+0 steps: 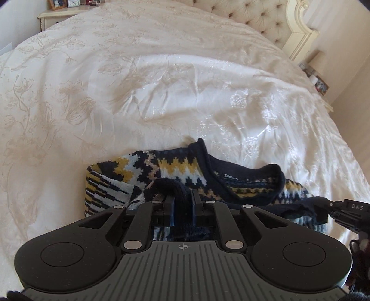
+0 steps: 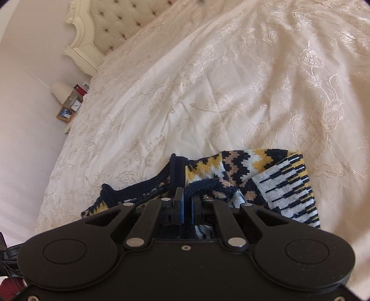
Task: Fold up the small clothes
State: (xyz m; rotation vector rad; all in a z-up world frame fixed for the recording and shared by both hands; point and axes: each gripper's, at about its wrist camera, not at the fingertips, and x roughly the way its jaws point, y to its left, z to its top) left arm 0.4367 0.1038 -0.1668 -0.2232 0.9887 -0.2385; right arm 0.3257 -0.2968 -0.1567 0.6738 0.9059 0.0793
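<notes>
A small knitted sweater with navy, yellow, white and tan zigzag bands lies crumpled on the bed, close in front of both grippers. My left gripper is shut on a navy ribbed edge of it, and the fabric bulges up between the fingers. At the right edge of the left wrist view, my right gripper holds the sweater's dark lower edge. In the right wrist view the right gripper is shut on a navy fold of the sweater. The part under the grippers is hidden.
A cream embroidered bedspread covers the whole bed. A tufted headboard stands at the far end. Bedside tables with frames and a clock and a lamp flank the bed.
</notes>
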